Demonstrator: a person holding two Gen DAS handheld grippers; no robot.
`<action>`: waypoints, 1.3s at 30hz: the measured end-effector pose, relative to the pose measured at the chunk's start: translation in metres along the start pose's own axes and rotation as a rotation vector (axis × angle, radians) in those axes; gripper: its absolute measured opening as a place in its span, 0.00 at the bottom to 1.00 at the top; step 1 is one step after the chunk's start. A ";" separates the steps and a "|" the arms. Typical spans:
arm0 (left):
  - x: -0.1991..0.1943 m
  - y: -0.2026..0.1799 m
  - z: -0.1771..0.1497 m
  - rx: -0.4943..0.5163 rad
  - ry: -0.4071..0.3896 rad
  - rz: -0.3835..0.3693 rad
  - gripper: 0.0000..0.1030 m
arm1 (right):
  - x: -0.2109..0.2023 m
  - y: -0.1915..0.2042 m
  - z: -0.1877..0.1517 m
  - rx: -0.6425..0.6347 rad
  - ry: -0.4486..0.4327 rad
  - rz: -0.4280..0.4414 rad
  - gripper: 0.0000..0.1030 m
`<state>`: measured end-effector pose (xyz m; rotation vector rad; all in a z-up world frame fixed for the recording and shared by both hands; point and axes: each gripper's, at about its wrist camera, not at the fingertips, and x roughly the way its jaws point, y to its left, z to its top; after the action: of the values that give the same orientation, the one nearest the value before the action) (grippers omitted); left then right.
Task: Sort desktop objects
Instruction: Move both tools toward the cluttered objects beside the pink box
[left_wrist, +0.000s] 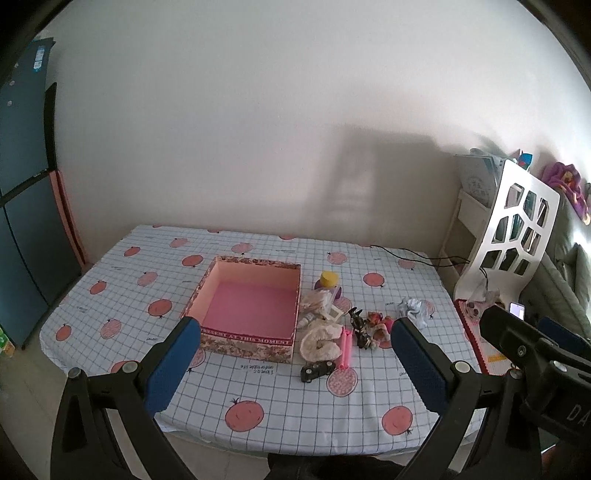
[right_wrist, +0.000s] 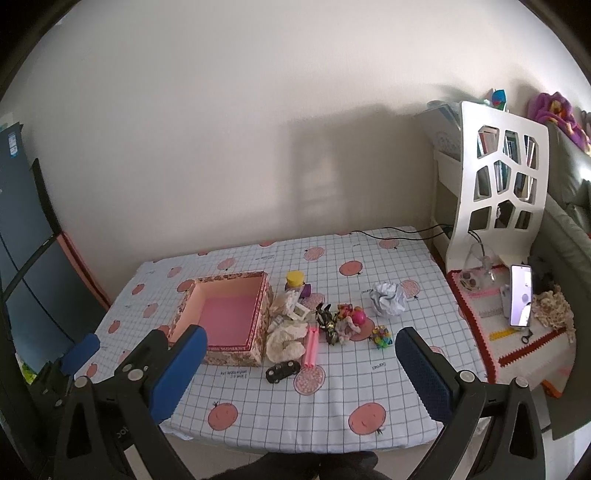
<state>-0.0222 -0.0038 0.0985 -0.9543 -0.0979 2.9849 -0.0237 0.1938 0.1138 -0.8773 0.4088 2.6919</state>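
Plain off-white wall (right_wrist: 221, 129) behind, blocky soft shadow cast on it. Table under a white grid-pattern cloth (right_wrist: 295, 413) printed with pink fruit. Dark blue cabinet (left_wrist: 26, 229) at left. White bookshelf with cut-out side panel (right_wrist: 498, 184) at right, books inside. Low side table with crocheted cover (right_wrist: 517, 343) beside it. Grey-green sofa (right_wrist: 569, 229) at far right. Daylight, diffuse.

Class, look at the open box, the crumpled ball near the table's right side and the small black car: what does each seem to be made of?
Open box: likely printed cardboard, matte; thin straight walls, floral outside, pink lining.
Crumpled ball: probably paper, possibly foil; sharp pale creases.
Small black car: moulded plastic or metal, slightly glossy; too small to tell.
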 end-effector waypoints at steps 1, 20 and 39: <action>0.006 -0.001 0.003 -0.003 0.005 -0.002 0.99 | 0.005 -0.001 0.003 0.004 0.004 -0.003 1.00; 0.162 -0.036 0.039 0.002 0.208 -0.039 0.99 | 0.149 -0.055 0.047 0.125 0.141 -0.054 1.00; 0.309 -0.085 0.047 -0.055 0.333 -0.012 0.99 | 0.272 -0.132 0.062 0.334 0.168 -0.197 1.00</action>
<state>-0.3028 0.0862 -0.0370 -1.4335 -0.1822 2.7772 -0.2221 0.3844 -0.0262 -0.9861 0.7415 2.2906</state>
